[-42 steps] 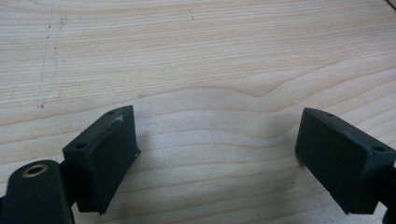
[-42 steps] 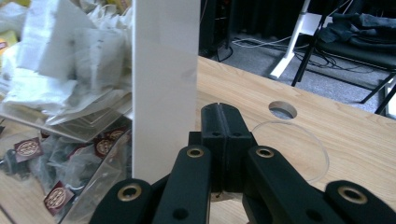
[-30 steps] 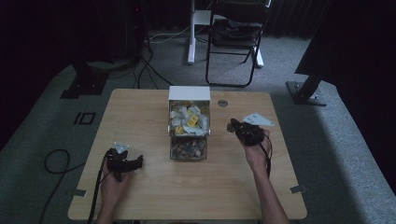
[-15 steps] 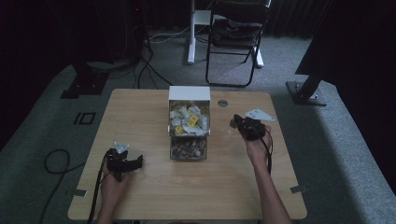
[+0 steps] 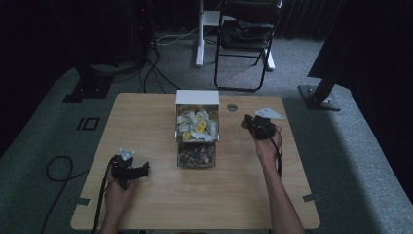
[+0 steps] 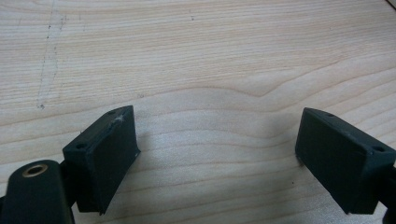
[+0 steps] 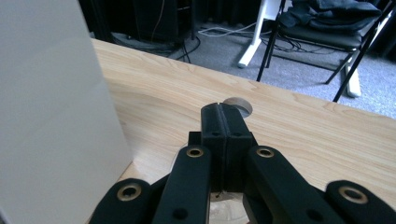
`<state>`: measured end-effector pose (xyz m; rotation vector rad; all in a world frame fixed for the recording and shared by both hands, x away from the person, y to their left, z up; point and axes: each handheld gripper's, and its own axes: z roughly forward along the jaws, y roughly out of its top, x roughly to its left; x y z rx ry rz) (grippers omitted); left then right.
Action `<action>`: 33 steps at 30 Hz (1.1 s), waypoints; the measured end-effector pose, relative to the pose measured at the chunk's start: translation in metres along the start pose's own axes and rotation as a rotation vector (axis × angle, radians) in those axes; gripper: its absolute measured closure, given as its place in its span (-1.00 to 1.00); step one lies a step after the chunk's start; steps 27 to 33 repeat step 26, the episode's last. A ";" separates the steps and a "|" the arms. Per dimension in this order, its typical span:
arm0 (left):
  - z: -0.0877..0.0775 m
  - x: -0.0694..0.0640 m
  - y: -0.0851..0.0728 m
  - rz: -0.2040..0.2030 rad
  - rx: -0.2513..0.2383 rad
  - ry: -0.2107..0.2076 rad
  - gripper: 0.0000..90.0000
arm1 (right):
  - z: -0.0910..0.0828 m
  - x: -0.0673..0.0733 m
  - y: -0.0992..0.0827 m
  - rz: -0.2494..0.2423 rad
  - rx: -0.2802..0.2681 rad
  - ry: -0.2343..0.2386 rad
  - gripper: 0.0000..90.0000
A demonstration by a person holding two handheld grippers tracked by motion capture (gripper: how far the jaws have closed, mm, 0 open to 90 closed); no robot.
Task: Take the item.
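Pale wood-grain surface (image 5: 146, 122) at centre stage, and on it sits the box (image 5: 197, 127), a white-walled container standing mid-table with light wrappers and yellow pieces in its far half and a darker jumble in its clear near section. Just to its right hovers the right hand-held gripper (image 5: 245, 123), jaws pressed flat together with nothing between them, nose turned toward the box's white side wall (image 7: 51, 116), probably lining up a reach into it. Beyond that tip lies a round cable hole (image 7: 238, 106) in the surface. Well apart, near the front left, the left hand-held gripper (image 5: 144, 169) rests low over bare wood, jaws spread wide and empty, seemingly parked. Behind stands a folding chair (image 5: 243, 44) on grey carpet.
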<state>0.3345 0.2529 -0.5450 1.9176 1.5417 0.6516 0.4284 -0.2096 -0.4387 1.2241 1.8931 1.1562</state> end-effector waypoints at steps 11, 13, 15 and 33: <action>0.000 0.000 0.000 0.000 0.000 0.000 -0.70 | 0.012 -0.004 -0.003 0.023 0.029 0.000 0.93; 0.000 0.000 0.000 0.000 0.000 0.000 -0.70 | 0.015 -0.006 -0.005 0.025 0.046 -0.002 0.42; 0.000 0.000 0.000 0.000 0.000 0.000 -0.70 | 0.013 -0.007 -0.007 0.050 0.040 -0.026 0.14; 0.000 0.000 0.000 0.000 0.001 0.000 -0.70 | -0.016 -0.010 -0.033 0.087 0.035 -0.023 -0.30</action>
